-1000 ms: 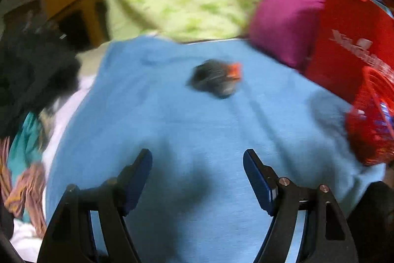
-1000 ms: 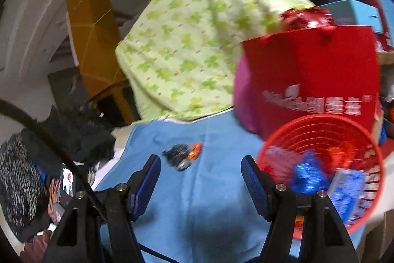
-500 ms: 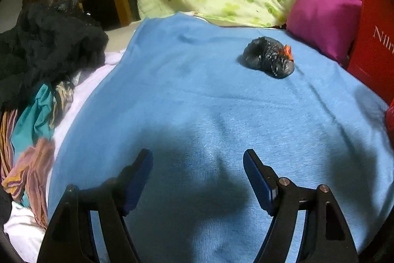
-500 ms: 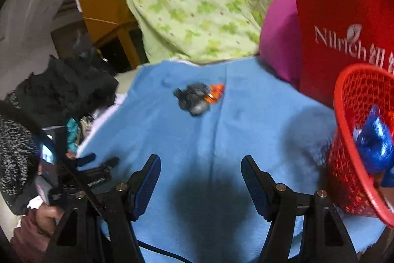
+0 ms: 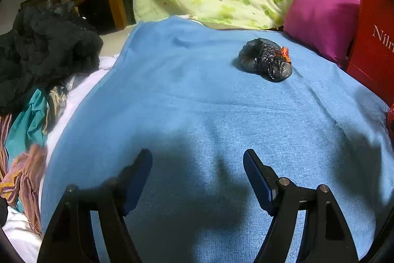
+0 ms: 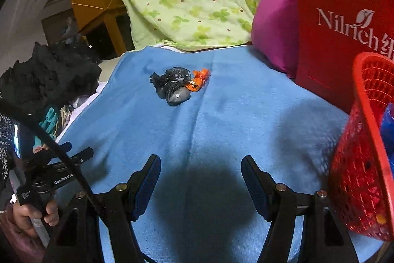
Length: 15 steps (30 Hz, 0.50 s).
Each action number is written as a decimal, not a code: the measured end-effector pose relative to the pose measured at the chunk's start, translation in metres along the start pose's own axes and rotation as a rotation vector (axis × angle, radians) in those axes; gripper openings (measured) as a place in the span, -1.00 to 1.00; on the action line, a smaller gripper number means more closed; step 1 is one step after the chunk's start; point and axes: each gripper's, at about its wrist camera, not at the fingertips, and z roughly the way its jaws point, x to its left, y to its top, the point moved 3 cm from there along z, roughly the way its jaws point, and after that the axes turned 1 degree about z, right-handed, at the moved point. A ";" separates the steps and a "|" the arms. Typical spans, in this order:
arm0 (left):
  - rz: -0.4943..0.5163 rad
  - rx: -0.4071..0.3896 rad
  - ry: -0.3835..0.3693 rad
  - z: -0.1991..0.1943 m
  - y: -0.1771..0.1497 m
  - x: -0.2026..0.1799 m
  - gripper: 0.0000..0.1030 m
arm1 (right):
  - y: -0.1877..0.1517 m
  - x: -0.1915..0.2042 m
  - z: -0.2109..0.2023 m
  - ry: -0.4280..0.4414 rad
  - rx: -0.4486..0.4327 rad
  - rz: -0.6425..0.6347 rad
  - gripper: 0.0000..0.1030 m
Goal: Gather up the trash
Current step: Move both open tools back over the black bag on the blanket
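Partway, by my reading: the red basket (image 6: 364, 152) at the blue blanket's (image 6: 221, 115) right edge already holds wrappers, count unclear. Two pieces remain toward the blanket's far edge: one crumpled black bag (image 6: 173, 88) and one orange wrapper (image 6: 198, 80) touching it. Left gripper (image 5: 197, 176) and right gripper (image 6: 200, 179) both gape, empty, well short of them.

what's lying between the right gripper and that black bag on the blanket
Nothing: only bare blue blanket separates the open right gripper from the black bag, seen in the right wrist view.
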 end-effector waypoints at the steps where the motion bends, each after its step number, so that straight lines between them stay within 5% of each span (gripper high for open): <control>1: -0.002 0.000 0.000 0.000 0.000 0.000 0.49 | 0.000 0.000 0.002 -0.002 0.001 -0.004 0.39; 15: -0.007 -0.015 -0.029 -0.003 0.002 -0.002 0.49 | 0.018 -0.004 0.019 -0.030 -0.021 -0.008 0.39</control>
